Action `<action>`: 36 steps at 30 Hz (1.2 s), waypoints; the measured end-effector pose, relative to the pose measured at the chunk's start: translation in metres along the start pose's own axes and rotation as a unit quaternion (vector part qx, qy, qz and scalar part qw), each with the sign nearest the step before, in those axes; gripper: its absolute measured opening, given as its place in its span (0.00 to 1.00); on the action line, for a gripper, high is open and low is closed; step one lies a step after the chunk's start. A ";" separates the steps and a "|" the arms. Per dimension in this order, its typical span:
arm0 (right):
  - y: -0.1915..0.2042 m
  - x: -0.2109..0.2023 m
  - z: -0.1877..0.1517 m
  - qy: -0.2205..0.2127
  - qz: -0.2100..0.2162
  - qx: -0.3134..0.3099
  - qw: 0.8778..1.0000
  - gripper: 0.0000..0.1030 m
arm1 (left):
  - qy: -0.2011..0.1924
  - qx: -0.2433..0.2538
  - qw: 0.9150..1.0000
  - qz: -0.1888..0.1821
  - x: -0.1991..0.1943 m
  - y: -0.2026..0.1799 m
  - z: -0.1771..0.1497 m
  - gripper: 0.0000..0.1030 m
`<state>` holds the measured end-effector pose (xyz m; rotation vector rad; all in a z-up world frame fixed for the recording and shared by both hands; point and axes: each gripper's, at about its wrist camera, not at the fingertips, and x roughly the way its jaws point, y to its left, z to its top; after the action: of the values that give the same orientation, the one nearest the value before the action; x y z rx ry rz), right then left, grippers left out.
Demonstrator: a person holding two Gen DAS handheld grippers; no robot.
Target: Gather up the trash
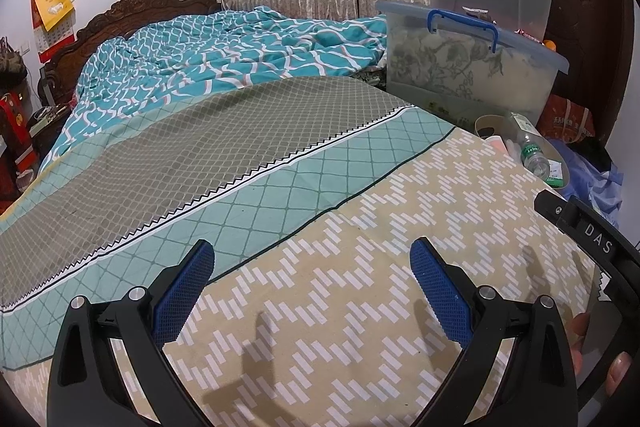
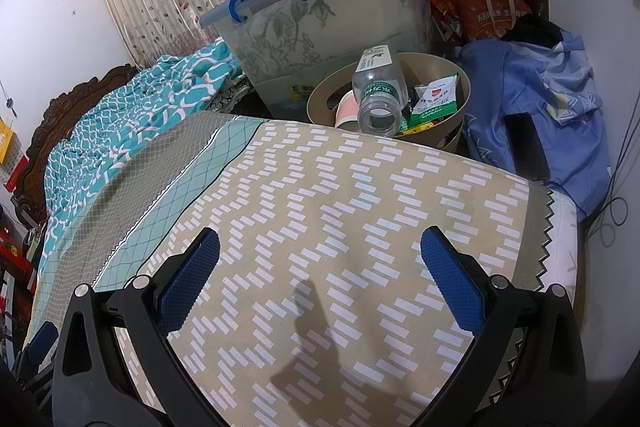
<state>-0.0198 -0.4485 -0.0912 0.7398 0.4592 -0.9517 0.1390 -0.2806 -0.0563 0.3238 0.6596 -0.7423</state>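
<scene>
Both grippers hover over the bed sheet [image 2: 320, 227], jaws spread wide, nothing between the blue pads. The patterned cloth under and ahead of them looks bare, no loose trash visible on it

The trash sits in the tan bin [image 2: 466, 95] just past the far edge of the bed, beside the lidded storage box [image 2: 320, 27]. Inside: a clear plastic bottle [image 2: 378, 95], a green-and-white wrapper [image 2: 434, 99] and a pink paper cup [image 2: 347, 109]. The bottle leans on the near rim, open mouth toward the camera and down, base up and away, so its long axis runs roughly along the right gripper's line of sight, not across it

From the right gripper [image 2: 320, 255] the bin lies nearly straight ahead, slightly right of centre. From the left gripper [image 1: 312, 263] the same bin [image 1: 486, 121] and bottle [image 1: 532, 155] sit far off to the upper right, near the frame edge, and part of the right tool is in the way at lower right. So the right is judged nearer and better lined up

Judgement: if anything needs a nudge further into the bin, the right goes fwd. The bottle end-on is awkward: jaws would close across its mouth, or the wrist must turn. Whether the bottle is stable on the rim can't be told
</scene>
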 end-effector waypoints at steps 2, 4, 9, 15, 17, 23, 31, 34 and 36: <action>0.000 0.000 0.000 0.000 0.000 0.000 1.000 0.97 | 0.000 0.000 1.000 -0.001 0.000 -0.001 0.000 0.92; 0.000 0.000 0.000 0.000 0.000 0.000 1.000 0.97 | 0.001 0.000 1.000 -0.001 0.000 -0.001 0.000 0.92; 0.000 0.000 0.000 0.000 0.000 0.000 1.000 0.97 | 0.001 0.000 1.000 0.001 0.000 0.001 -0.001 0.92; 0.000 0.000 0.000 0.001 0.000 0.000 1.000 0.97 | 0.005 0.000 1.000 0.003 0.000 0.007 -0.004 0.92; 0.000 0.000 0.000 0.001 0.000 0.000 1.000 0.97 | 0.004 0.001 1.000 0.003 0.000 0.004 -0.003 0.92; 0.000 0.000 0.000 0.001 0.000 0.000 1.000 0.97 | 0.005 0.001 1.000 0.005 0.001 0.007 -0.005 0.92; 0.001 0.000 0.001 0.002 0.000 0.000 1.000 0.97 | 0.005 0.003 1.000 0.008 0.000 0.012 -0.007 0.92; 0.001 0.000 0.001 0.001 0.000 0.000 1.000 0.97 | 0.005 0.007 1.000 0.009 0.000 0.013 -0.008 0.92; 0.001 0.000 0.001 0.002 0.000 0.000 1.000 0.97 | 0.005 0.009 1.000 0.010 0.001 0.009 -0.007 0.92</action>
<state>-0.0191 -0.4487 -0.0904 0.7410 0.4623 -0.9511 0.1427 -0.2719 -0.0614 0.3499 0.6590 -0.7287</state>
